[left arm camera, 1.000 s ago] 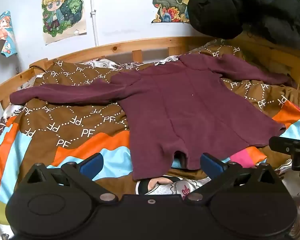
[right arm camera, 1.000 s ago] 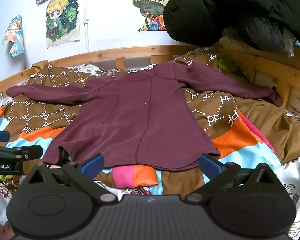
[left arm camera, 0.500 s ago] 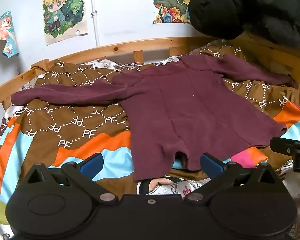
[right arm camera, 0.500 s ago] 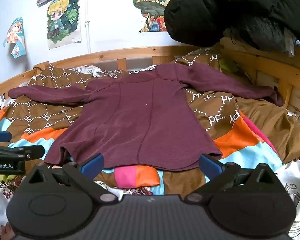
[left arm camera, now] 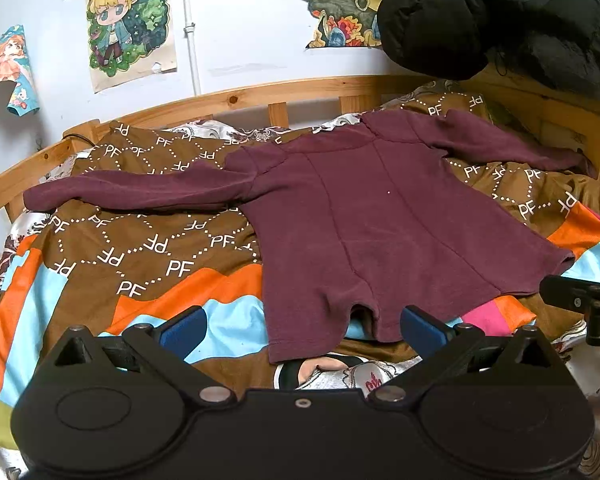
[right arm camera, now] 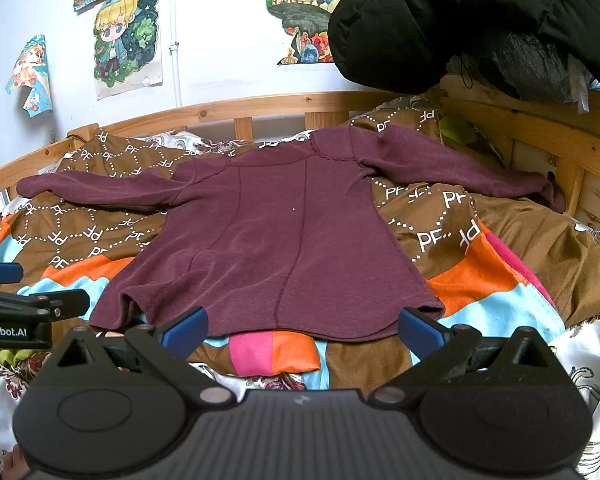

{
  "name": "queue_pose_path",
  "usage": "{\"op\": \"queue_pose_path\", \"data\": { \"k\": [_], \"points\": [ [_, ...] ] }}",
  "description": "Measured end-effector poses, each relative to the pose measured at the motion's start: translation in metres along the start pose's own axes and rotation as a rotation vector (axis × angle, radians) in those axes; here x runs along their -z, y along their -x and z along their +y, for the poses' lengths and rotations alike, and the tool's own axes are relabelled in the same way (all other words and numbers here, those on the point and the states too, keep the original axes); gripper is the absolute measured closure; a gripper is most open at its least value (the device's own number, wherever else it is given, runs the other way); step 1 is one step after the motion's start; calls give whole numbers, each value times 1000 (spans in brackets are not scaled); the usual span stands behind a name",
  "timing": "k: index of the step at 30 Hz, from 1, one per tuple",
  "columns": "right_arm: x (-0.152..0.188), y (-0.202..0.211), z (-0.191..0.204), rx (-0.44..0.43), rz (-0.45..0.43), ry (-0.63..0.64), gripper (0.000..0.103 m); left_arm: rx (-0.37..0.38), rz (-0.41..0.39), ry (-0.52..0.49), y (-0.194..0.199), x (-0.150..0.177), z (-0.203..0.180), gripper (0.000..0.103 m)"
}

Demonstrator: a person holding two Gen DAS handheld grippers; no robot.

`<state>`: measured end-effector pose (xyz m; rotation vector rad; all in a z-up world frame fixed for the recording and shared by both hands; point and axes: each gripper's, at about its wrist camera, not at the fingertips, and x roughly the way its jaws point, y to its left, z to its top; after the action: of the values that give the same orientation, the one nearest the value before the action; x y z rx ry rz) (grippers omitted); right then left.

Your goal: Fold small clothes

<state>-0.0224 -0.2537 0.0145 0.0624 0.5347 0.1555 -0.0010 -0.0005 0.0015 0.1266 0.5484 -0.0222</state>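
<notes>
Almost nothing has moved since the earlier frames: both views have only crept a touch nearer, and the maroon top (left arm camera: 364, 224) lies as it did. It is spread flat, back up, on the patterned quilt (left arm camera: 148, 240), both sleeves stretched out to the left and right, collar at the far side by the wooden rail (right arm camera: 260, 108), hem nearest. The left gripper (left arm camera: 302, 326) and right gripper (right arm camera: 300, 328) hover just short of the hem, jaws wide apart, holding nothing. No fold has been made yet; the whole task looks still ahead.
</notes>
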Motion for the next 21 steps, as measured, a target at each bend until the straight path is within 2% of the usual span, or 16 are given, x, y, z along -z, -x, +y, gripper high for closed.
{"op": "queue_pose_path", "data": {
  "k": [21],
  "points": [
    [0, 0, 0, 0, 0, -1, 0, -3, -10, 3, 3, -1, 2, 0]
  ]
}}
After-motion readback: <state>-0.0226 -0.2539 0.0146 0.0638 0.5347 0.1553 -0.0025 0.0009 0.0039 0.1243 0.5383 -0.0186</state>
